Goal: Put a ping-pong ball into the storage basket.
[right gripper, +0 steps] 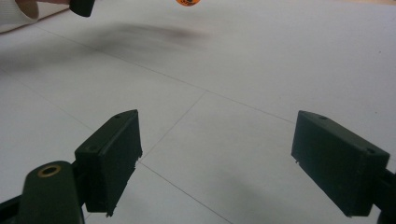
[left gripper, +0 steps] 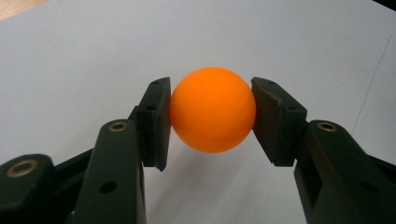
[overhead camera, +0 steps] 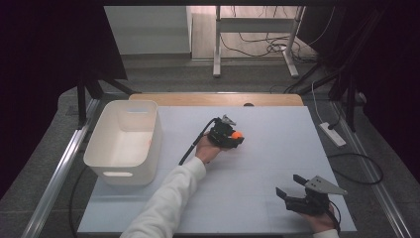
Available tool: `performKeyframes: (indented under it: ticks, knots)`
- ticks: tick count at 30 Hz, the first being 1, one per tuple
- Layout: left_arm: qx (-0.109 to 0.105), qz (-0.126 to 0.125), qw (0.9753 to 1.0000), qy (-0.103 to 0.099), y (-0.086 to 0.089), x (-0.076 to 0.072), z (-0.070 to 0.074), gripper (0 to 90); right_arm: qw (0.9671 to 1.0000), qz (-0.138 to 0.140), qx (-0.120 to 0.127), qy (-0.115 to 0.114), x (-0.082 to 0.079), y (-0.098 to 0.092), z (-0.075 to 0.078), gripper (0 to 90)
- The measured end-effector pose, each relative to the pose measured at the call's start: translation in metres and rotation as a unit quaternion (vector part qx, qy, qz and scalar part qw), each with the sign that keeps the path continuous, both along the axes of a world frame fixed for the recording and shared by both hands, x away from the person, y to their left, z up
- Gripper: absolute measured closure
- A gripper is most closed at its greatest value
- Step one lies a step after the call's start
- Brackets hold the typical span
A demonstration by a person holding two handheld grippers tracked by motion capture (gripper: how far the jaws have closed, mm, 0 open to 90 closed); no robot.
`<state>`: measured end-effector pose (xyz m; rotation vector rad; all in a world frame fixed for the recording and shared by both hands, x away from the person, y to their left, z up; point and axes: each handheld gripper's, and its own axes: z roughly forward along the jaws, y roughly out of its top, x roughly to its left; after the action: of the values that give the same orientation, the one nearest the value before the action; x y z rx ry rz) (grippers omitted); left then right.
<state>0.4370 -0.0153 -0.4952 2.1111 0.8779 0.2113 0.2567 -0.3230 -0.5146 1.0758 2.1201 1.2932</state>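
An orange ball (left gripper: 212, 109) sits squeezed between the two black pads of my left gripper (left gripper: 211, 122), just above the white table top. From above, the same ball (overhead camera: 236, 134) shows at the tip of the left gripper (overhead camera: 237, 137) near the table's middle, held by a hand in a white sleeve. My right gripper (overhead camera: 289, 185) rests near the front right corner, jaws wide apart and nothing between them (right gripper: 217, 163). In the right gripper view the ball (right gripper: 188, 2) peeks in at the top edge.
A white plastic tub (overhead camera: 124, 142) with handle slots stands at the table's left side. The white table (overhead camera: 267, 153) has a wooden strip along its far edge. A cable trails from the left gripper. A power strip (overhead camera: 332, 134) lies on the floor at the right.
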Motion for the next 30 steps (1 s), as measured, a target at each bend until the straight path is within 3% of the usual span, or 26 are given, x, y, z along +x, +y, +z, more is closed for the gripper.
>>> performKeyframes:
  ticks: [11, 30]
  knots:
    - [-0.008, 0.009, 0.9999, -0.004, 0.011, -0.004, 0.002, 50.7, 1.0000, 0.000, -0.001, 0.000, 0.000, 0.000, 0.000, 15.7]
    - [-0.025, 0.001, 0.9994, -0.023, 0.018, -0.020, 0.015, 50.7, 1.0000, 0.000, -0.002, -0.001, 0.000, 0.000, 0.000, 15.7]
